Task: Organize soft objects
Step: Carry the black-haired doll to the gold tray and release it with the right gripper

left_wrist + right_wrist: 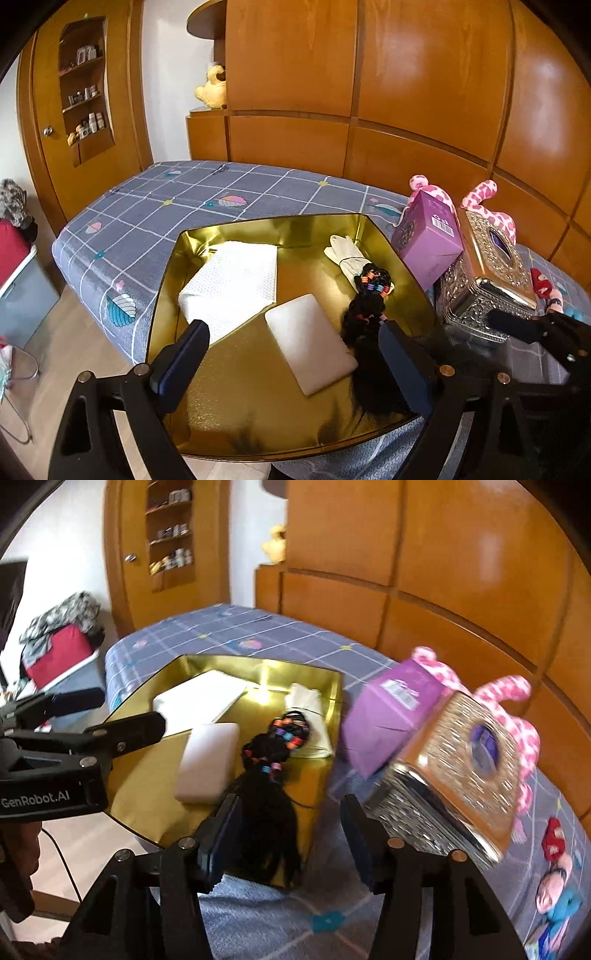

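**Gold tray nearly filled, pink plush waits**

Gold-coloured and shiny, the shallow metal tray (pixel 229 424) lies on the grey checked bedspread (pixel 147 195), directly under our left gripper (pixel 295 347). Its jaws stand wide with nothing between them. Ahead of it lie a folded white waffle-weave towel (pixel 236 280), a white rectangular foam pad (pixel 310 339), a rolled cream glove (pixel 345 254) and a black braided hairpiece with coloured bands (pixel 365 314).

Our right gripper (pixel 291 823) hangs over the tray's near corner, jaws parted and empty; the hairpiece's loose tail (pixel 273 827) lies just below its left finger, not pinched.

We judge the hairpiece placed and the next soft thing due: the pink spotted plush toy (pixel 517 720), beyond and right of the right gripper, behind a purple carton (pixel 384 720) and an embossed silver tissue box (pixel 461 775). Reaching it calls for passing over those boxes.

"GenRobot.AI" reads on the left gripper's body (pixel 37 797); the carton's print is illegible.
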Demonstrator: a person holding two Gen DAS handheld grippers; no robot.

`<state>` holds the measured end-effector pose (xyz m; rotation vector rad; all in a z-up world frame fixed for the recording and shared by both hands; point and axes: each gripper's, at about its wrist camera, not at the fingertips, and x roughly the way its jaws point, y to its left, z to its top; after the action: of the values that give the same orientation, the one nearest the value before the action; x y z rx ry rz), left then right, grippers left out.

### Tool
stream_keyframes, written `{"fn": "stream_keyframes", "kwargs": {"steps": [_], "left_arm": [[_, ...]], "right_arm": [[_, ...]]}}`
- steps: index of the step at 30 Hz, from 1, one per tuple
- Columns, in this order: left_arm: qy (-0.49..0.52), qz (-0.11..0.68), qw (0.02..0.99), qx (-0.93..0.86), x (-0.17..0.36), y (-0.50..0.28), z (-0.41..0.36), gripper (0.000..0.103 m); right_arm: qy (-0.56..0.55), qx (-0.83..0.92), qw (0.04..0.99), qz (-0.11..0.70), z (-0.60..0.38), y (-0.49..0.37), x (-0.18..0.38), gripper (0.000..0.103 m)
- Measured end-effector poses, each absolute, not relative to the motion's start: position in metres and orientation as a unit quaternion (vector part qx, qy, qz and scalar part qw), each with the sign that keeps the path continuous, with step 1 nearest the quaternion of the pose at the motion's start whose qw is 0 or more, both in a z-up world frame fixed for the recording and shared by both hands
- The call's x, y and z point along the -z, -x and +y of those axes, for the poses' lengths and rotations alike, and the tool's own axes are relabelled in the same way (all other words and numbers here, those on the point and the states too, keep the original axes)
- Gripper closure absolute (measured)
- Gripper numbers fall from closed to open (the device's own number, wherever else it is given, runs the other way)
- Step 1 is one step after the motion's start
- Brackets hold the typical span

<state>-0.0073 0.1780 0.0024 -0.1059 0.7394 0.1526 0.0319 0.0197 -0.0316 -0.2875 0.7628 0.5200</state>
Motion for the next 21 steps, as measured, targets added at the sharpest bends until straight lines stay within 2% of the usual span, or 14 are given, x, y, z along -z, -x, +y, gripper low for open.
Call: {"fn": "stream_keyframes", "kwargs": {"steps": [21], "left_arm": [[0.002,0.348,0.937,-0.043,-0.003,0.015,0.146,0.01]], "right_arm": [[0.016,-0.087,0.934,0.346,-0.119,-0.03,0.01,0.047]]}}
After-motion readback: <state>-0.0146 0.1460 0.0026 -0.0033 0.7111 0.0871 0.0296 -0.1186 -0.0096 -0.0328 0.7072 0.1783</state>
